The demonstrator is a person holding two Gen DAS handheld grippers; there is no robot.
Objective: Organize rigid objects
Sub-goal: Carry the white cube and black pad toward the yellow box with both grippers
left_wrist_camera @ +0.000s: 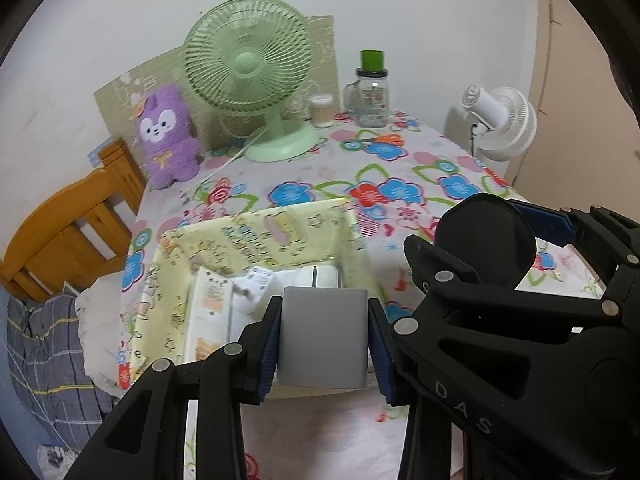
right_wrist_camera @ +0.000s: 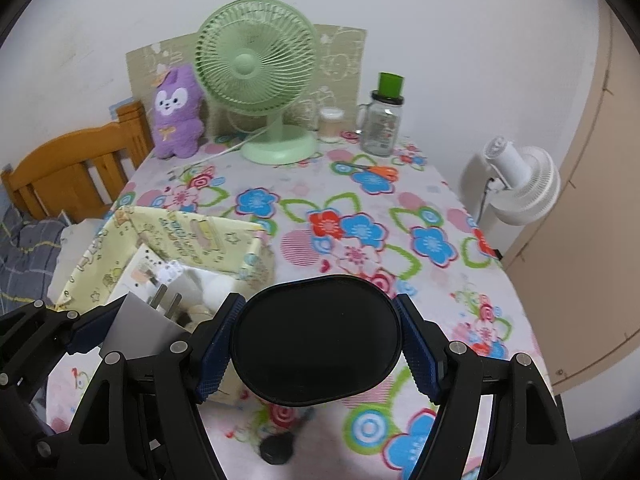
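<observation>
The left tool point(left_wrist_camera: 324, 344) is closed part-way on a grey charger block point(left_wrist_camera: 323, 336), its blue pads point(left_wrist_camera: 270, 350) pressing both flat sides; the block hangs over the near end of a pale yellow printed storage box point(left_wrist_camera: 256, 236), and from the right wrist view its two metal prongs point(right_wrist_camera: 168, 300) point up toward the box; the right tool point(right_wrist_camera: 316, 340) is closed at a wider spread on a black oval case point(right_wrist_camera: 316, 340), held just to the right of the box and above the flowered tablecloth of the table point(right_wrist_camera: 360, 220); inside the box lie white packets and a white plug point(left_wrist_camera: 256, 280); beyond the box stands a green desk fan point(left_wrist_camera: 248, 68), with a purple plush toy point(left_wrist_camera: 168, 136) to its left and a glass jar with a green lid point(left_wrist_camera: 372, 92) to its right; orange-handled scissors point(left_wrist_camera: 384, 140) lie in front of the jar; a white fan point(left_wrist_camera: 504, 120) stands off the table's right edge; a wooden bed frame point(left_wrist_camera: 72, 224) is left of the box.
</observation>
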